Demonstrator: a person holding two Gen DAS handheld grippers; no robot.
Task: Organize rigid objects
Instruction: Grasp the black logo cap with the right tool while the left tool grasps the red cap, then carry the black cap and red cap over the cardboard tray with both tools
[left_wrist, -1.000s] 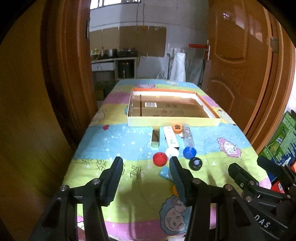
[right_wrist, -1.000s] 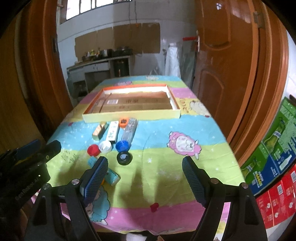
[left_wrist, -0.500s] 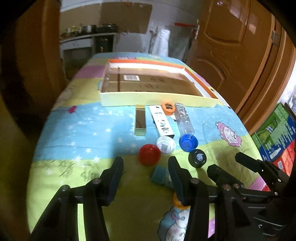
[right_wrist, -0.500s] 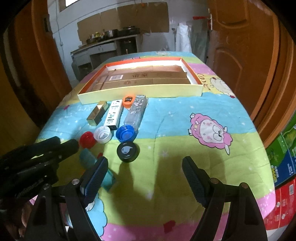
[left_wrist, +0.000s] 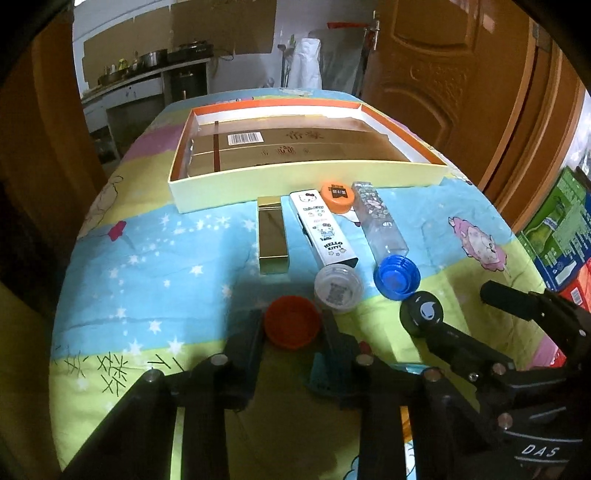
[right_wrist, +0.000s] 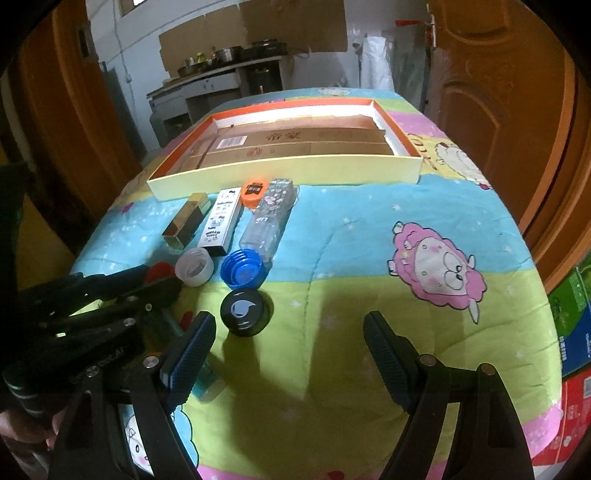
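Red cap (left_wrist: 291, 326) lies on the cartoon-print tablecloth (left_wrist: 166, 280) at the near end of the cluster, flanked by the 2 fingers of the left gripper (left_wrist: 291, 332). The jaws stand just wider than the cap; whether the pads touch it yet I cannot tell. Judged from this, the step in hand is gripping that cap for the shallow cardboard tray (left_wrist: 306, 184) beyond. To do it well, close squarely across the cap's rim, low against the cloth, and lift straight up before travelling.

The white cap (left_wrist: 338, 290) sits just beside the right finger, so a sideways drift would knock it. The gold box (left_wrist: 272, 240) lies on the straight line to the tray; carry above it. The right gripper (right_wrist: 290, 354) hangs wide open and empty, beside the black cap (right_wrist: 245, 312), with open cloth to its right.
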